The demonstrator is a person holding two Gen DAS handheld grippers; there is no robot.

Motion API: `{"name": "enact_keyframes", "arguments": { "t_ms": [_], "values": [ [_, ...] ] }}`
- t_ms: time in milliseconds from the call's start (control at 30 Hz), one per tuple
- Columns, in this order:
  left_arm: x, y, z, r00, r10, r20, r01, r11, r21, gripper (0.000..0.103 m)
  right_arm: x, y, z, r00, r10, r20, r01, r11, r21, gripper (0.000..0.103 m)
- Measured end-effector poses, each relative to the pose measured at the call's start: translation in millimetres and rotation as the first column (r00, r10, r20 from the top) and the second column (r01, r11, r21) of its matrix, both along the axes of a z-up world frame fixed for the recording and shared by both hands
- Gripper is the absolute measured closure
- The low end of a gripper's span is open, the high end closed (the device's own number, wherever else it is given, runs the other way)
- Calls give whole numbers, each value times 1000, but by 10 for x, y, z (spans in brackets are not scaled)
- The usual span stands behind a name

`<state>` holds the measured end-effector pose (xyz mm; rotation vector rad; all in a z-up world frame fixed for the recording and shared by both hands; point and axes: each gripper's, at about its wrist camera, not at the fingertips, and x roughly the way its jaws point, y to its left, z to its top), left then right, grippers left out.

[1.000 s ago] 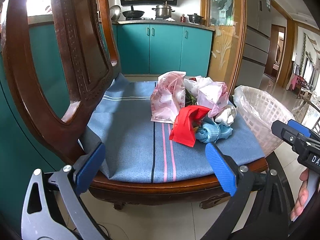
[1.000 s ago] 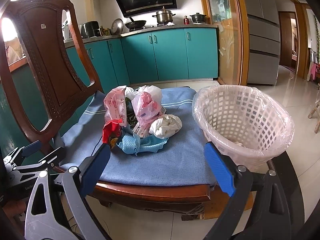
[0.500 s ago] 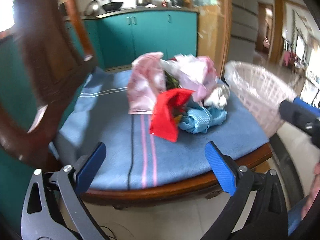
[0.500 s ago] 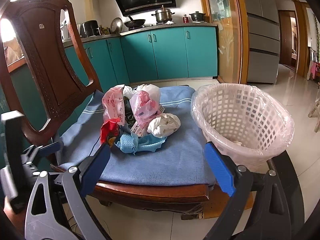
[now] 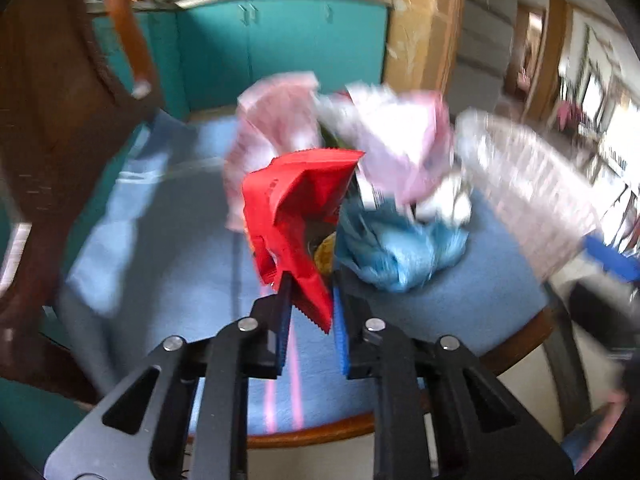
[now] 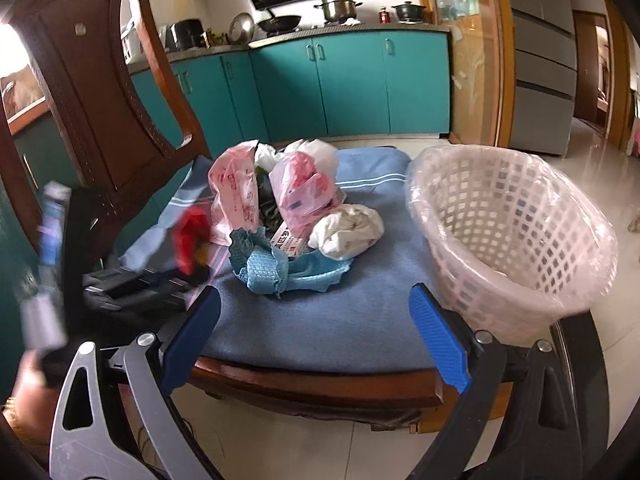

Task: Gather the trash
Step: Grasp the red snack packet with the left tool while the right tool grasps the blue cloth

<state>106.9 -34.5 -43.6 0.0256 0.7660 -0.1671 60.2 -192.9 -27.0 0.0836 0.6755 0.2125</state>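
Fingers of my left gripper [image 5: 310, 300], open a second ago, now pinch the red wrapper [image 5: 296, 216] beside the trash pile [image 6: 296, 216], ready for the basket [image 6: 508, 240], while my right gripper [image 6: 316, 344] stays open.

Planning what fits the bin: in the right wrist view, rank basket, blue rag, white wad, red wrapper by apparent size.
1. Basket
2. Blue rag
3. White wad, close to the rag
4. Red wrapper, blurred, unsure
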Motion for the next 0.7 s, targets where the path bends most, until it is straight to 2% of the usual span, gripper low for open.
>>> {"name": "enact_keyframes", "arguments": {
  "t_ms": [133,233,333,367,433,500,600,700],
  "values": [
    [-335,301,340,992,69,109,-60,995,-79,84,229,198,-125,999,34,-38,-35,999,-26,11],
    [-567,413,506,977,122,172,-107,990,-96,84,424,403,-229,996,61,-68,-64,997,-47,17],
    [-693,504,603,969,147,199,-128,986,-108,84,575,590,-343,993,73,-96,-81,994,-75,23],
    [-721,514,613,968,151,202,-131,985,-107,84,613,634,-373,992,76,-104,-84,993,-78,27],
    [-765,536,611,967,154,203,-135,985,-104,84,686,711,-437,988,84,-127,-95,992,-80,44],
    [-761,567,591,970,153,191,-135,986,-102,84,741,741,-479,984,93,-151,-105,992,-72,74],
    [-724,573,561,972,152,177,-137,986,-96,84,684,675,-390,979,128,-160,-130,991,-3,81],
    [-716,595,540,975,150,165,-133,985,-106,84,447,558,-143,985,144,-92,-140,989,48,82]
  ]
}}
